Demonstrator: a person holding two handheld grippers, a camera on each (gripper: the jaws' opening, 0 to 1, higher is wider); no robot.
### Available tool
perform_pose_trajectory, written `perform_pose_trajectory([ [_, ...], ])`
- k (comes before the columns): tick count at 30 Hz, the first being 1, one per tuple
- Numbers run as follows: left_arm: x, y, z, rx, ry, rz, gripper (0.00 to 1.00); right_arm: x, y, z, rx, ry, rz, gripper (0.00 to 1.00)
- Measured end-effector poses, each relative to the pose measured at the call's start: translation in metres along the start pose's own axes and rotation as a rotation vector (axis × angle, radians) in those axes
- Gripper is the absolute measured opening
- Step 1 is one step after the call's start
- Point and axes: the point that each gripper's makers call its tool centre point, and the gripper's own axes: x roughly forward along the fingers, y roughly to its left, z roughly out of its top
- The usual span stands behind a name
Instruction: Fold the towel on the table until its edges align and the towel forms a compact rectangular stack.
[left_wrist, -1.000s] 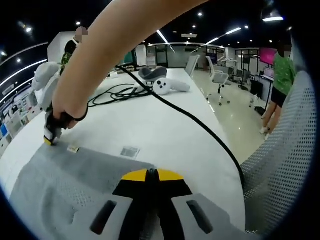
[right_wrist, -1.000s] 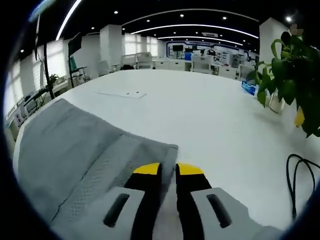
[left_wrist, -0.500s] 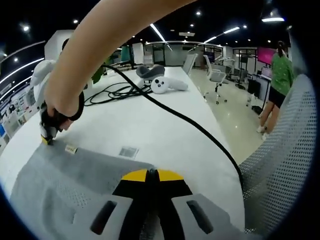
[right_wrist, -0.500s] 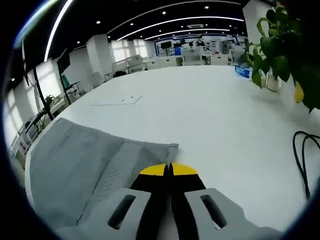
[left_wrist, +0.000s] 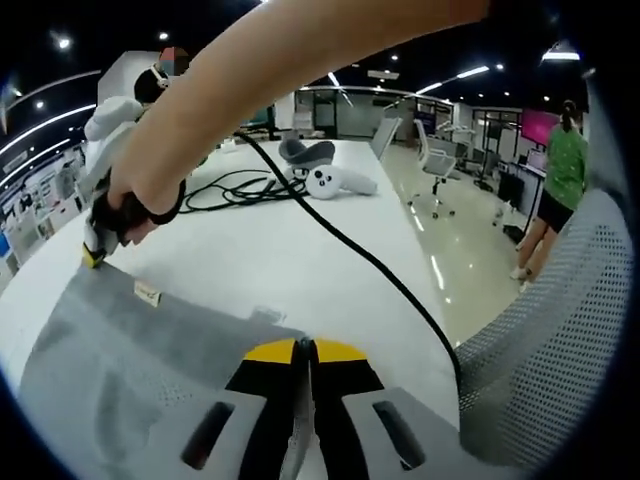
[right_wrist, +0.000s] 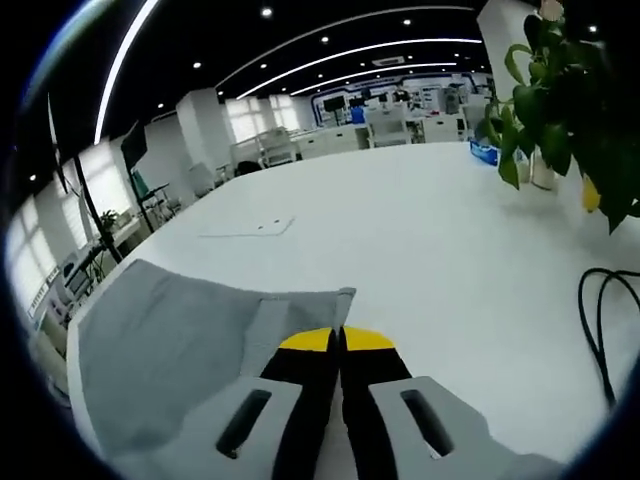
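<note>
Grey towel (left_wrist: 130, 340) stretches lengthwise between both closed claws, corners pinched.

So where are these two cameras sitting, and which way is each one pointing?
Left gripper view: rides on the left gripper, looking along its shut jaws over the grey towel and white table toward cables and an office aisle; the person's forearm and the right gripper at the towel's far corner cross it.
Right gripper view: rides on the right gripper, looking over the towel across the table toward a plant.
Shared: the towel and table.
</note>
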Motion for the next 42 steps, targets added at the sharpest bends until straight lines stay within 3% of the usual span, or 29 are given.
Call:
perform_pose_trajectory([
  [3,-0.009,0.003,0.008,0.042,-0.016,0.035,0.05,-0.006,0.005,0.011,-0.019,-0.011,0.0,0.0],
  [11,-0.037,0.009,0.025,0.001,-0.057,0.064,0.04,-0.016,0.022,0.041,-0.036,-0.056,0.015,0.0],
  [14,-0.05,0.01,0.03,-0.003,-0.069,0.077,0.04,-0.031,0.034,0.051,-0.03,-0.076,0.022,0.0],
  [17,-0.062,0.012,0.034,-0.014,-0.087,0.096,0.04,-0.03,0.038,0.053,-0.024,-0.09,0.03,0.0],
  [26,-0.1,0.015,0.051,-0.039,-0.151,0.144,0.04,-0.037,0.06,0.08,-0.001,-0.134,0.048,0.0],
  [37,-0.148,0.025,0.055,-0.076,-0.2,0.19,0.04,-0.049,0.1,0.105,-0.008,-0.159,0.075,0.0],
  [42,-0.175,0.032,0.058,-0.135,-0.249,0.229,0.04,-0.05,0.119,0.117,0.006,-0.185,0.087,0.0],
])
